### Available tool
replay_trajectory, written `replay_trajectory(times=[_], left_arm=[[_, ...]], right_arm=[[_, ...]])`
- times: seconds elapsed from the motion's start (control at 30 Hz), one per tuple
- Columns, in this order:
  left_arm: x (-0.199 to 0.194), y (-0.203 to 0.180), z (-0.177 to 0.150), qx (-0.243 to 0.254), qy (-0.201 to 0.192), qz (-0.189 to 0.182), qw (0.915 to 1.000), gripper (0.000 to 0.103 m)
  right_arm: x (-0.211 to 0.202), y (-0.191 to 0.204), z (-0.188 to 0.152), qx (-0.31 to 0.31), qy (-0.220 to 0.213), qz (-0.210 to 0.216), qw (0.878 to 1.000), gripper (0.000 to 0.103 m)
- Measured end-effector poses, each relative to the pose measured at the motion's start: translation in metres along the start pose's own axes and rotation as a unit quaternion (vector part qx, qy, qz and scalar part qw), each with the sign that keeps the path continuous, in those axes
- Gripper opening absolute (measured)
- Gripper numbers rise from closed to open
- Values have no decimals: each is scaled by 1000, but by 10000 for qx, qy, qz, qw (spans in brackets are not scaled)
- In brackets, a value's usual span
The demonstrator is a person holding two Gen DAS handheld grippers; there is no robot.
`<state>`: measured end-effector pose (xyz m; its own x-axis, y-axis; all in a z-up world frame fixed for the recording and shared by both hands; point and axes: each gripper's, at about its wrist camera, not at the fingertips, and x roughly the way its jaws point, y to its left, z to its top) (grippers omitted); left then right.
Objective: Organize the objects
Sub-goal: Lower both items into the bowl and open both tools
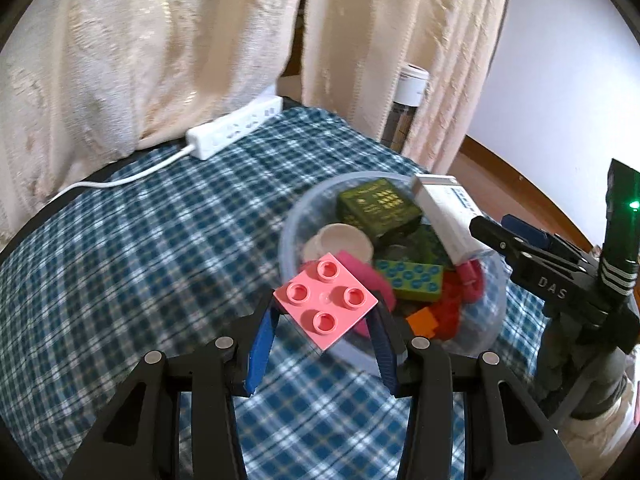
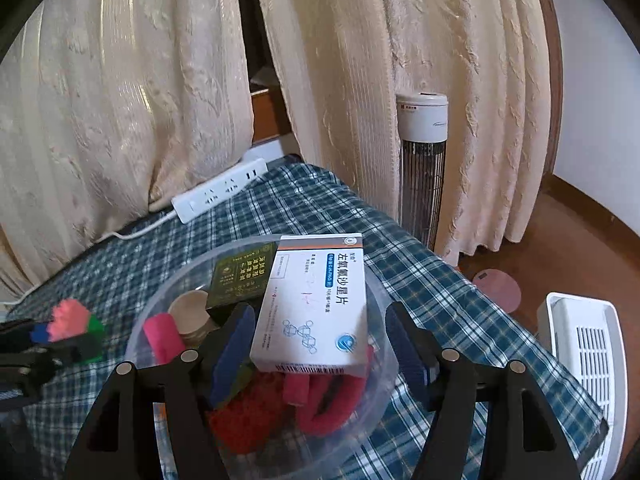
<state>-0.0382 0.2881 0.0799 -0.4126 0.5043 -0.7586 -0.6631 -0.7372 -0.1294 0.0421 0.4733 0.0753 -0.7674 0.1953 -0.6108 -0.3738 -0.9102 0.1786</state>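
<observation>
My left gripper point(image 1: 326, 312) is shut on a pink four-stud brick point(image 1: 326, 300), held just left of a clear plastic bowl point(image 1: 288, 240) on the blue plaid cloth. In the right wrist view the brick point(image 2: 70, 318) shows blurred at the far left. The bowl point(image 2: 140, 332) holds a dark green box point(image 1: 376, 208), a beige lid point(image 1: 340, 240), a green studded brick point(image 1: 412, 280), and red and pink pieces. A white medicine box point(image 2: 316, 304) leans on the contents between the fingers of my right gripper point(image 2: 320, 336), which is open, with a gap on both sides.
A white power strip point(image 1: 236, 128) with its cord lies at the table's far edge, against cream curtains. A tower heater point(image 2: 424, 160) stands behind the table's right corner. A white slatted unit point(image 2: 580, 360) sits on the floor at the right.
</observation>
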Motion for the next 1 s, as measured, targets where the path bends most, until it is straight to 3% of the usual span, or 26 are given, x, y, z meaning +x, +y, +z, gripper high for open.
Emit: replay_trajectory(times=[0.57,1.0], left_arm=[[36,-36,-1,385,404,-233,9982,47],[39,-25,-5,127,384,-340,9986,56]], right_arm=[[-19,-16,-10,287,-142,203,9993,71],[-24,-15,-16,360,-107,225,9990,71]])
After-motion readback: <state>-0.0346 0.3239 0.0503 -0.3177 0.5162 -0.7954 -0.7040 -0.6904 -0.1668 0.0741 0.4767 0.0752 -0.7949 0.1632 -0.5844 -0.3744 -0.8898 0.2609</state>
